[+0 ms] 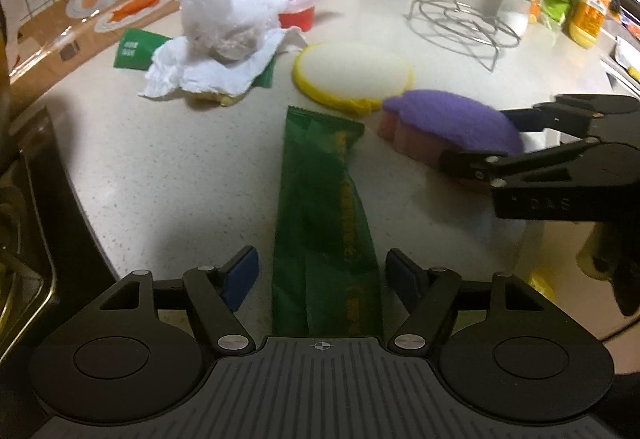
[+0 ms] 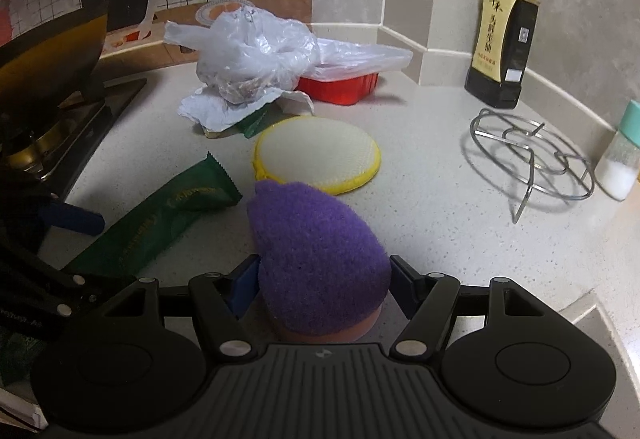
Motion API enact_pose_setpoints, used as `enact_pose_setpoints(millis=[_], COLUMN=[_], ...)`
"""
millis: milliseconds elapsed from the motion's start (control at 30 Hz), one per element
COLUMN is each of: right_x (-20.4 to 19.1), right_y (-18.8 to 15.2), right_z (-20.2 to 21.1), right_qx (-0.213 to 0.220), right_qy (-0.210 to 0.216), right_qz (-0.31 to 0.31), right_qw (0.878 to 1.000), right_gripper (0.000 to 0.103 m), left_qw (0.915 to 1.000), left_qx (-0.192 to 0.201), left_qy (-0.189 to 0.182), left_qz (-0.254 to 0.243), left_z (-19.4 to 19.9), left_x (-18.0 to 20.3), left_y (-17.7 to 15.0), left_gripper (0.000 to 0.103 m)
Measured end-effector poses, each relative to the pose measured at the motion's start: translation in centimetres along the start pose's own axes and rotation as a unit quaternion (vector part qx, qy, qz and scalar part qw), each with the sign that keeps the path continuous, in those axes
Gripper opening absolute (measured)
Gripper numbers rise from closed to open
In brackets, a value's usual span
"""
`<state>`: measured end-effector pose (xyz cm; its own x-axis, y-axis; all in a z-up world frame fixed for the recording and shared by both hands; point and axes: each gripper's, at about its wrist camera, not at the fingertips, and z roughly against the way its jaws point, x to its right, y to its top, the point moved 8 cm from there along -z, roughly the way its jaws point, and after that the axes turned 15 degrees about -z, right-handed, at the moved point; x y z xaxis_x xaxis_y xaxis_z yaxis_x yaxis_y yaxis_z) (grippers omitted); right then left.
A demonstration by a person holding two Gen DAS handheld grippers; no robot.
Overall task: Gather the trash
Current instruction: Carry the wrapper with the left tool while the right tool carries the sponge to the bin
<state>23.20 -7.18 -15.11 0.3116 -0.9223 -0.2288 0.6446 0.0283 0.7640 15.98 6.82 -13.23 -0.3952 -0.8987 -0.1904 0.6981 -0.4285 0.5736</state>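
Observation:
A long green wrapper (image 1: 324, 223) (image 2: 160, 223) lies flat on the speckled counter (image 1: 160, 167). My left gripper (image 1: 322, 277) stands open astride its near end, and the blue pads (image 1: 240, 277) are clear of it on both sides. My right gripper (image 2: 324, 287) (image 1: 480, 137) is shut on a purple-topped pink sponge (image 2: 316, 251) (image 1: 452, 119) that rests on the counter to the right of the wrapper. Farther back lie a crumpled clear plastic bag (image 1: 224, 11) (image 2: 248, 51) on white paper (image 1: 192, 71) and a second green wrapper (image 1: 134, 49).
A yellow-rimmed round scrubber (image 1: 352, 75) (image 2: 316, 155) lies behind the sponge, and a red lidded container (image 2: 340, 87) sits behind the bag. At the right stand a wire trivet (image 2: 528, 163), a soy sauce bottle (image 2: 502, 39) and a salt shaker (image 2: 620, 163). A stove (image 2: 60, 111) borders the left.

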Motion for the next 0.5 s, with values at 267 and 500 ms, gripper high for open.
enact_pose_setpoints(millis=[267, 500], right_x=[-0.2, 0.5], right_y=[-0.2, 1.2], right_z=[0.8, 5.7], right_qx=[0.003, 0.059], right_qy=[0.012, 0.031], right_qz=[-0.030, -0.065], right_qw=[0.999, 0.996], right_gripper=[0.065, 0.065], left_qw=[0.9988, 0.9954], left_qx=[0.022, 0.070], left_qy=[-0.010, -0.035], left_qz=[0.043, 0.055], left_z=[0.5, 3.2], left_x=[-0.9, 0.8], left_y=[0.2, 2.4], left_gripper=[0.030, 0.021])
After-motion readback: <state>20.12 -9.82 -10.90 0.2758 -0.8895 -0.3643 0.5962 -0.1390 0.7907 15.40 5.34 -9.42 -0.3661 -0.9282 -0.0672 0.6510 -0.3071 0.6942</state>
